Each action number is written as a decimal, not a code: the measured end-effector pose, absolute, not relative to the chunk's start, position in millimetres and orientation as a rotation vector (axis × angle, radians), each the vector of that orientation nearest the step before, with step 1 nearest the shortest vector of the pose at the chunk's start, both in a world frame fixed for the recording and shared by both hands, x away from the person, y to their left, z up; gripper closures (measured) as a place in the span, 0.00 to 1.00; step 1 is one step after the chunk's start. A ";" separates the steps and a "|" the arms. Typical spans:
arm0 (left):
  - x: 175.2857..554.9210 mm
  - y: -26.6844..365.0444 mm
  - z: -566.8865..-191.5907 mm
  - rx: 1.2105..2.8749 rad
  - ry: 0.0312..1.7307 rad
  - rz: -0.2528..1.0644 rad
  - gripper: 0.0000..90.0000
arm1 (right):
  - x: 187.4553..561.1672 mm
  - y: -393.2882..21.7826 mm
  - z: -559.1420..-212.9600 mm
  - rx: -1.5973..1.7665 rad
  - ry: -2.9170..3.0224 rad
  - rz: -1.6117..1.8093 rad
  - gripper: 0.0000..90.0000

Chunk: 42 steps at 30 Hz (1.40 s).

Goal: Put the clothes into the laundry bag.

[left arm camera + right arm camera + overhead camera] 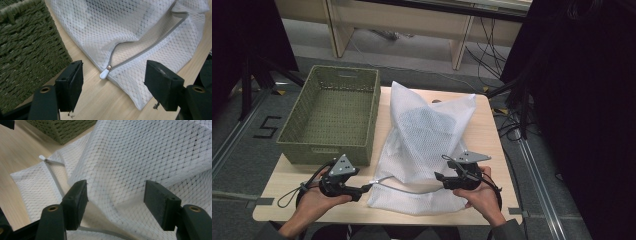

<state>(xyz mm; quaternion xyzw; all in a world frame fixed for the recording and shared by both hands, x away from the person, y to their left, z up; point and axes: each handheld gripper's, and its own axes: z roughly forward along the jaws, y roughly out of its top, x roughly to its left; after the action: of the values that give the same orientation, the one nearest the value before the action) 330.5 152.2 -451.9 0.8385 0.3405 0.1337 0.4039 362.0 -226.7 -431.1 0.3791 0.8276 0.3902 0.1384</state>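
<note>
A white mesh laundry bag [427, 135] lies on the wooden table [492, 140], with a darker shape showing through its middle. Its grey zipper [150, 48] runs along the near edge and ends in a white pull [104, 74] at the bag's left corner. My left gripper [364, 189] is open, and in the left gripper view [113, 75] the pull lies on the table between and just beyond its jaws. My right gripper [439, 177] is open over the bag's right side. A raised fold of mesh [140, 157] stands between its jaws [116, 195], untouched by the pads.
A green woven basket [327, 152] stands empty at the table's left, close beside the bag and just beyond my left gripper. Bare table lies to the right of the bag. Dark stands, cables and a wooden bench are on the floor beyond the table.
</note>
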 end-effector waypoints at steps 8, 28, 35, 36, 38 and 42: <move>327.7 157.2 -453.4 2.099 0.881 0.325 0.32 | 358.9 -231.2 -431.5 1.105 2.335 1.185 0.36; 315.0 161.2 -463.8 2.150 0.866 0.295 0.24 | 333.1 -240.2 -440.0 1.157 2.365 1.157 0.32; 305.9 160.4 -462.2 2.136 0.885 0.296 0.22 | 322.4 -243.4 -444.2 1.170 2.379 1.104 0.32; 304.5 160.5 -461.9 2.130 0.881 0.295 0.22 | 321.2 -244.1 -445.2 1.145 2.374 1.108 0.32; 300.9 159.5 -461.5 2.120 0.880 0.285 0.22 | 316.7 -243.9 -444.7 1.162 2.373 1.115 0.32; 298.0 157.9 -461.0 2.133 0.847 0.297 0.22 | 310.3 -245.2 -445.2 1.150 2.378 1.110 0.32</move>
<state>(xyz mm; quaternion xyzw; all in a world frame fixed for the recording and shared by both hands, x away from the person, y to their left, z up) 298.0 157.9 -461.0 0.8439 0.3353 0.1173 0.4021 310.3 -245.2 -445.2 0.3975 0.8220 0.3838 0.1377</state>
